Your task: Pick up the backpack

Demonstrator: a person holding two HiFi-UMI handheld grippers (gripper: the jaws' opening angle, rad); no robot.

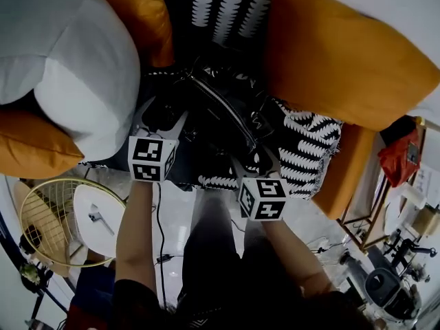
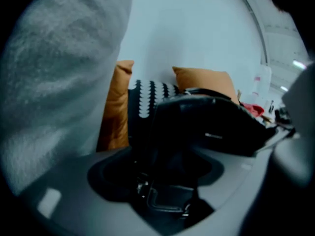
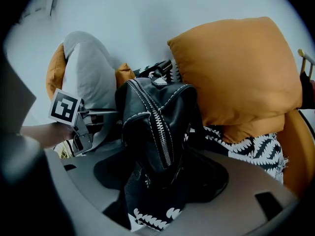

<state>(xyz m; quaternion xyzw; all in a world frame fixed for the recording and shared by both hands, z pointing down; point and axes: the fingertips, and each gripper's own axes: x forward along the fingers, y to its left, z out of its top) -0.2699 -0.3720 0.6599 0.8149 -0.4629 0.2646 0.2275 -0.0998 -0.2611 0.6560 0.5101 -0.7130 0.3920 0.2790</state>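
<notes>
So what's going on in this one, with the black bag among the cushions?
A person holds a gripper in each hand, both lowered onto a black backpack. It lies on a black-and-white throw, between an orange cushion and a grey cushion. The left gripper and the right gripper both have their jaws wide apart, with parts of the backpack between them but not clamped. The backpack is not yet lifted.
</notes>
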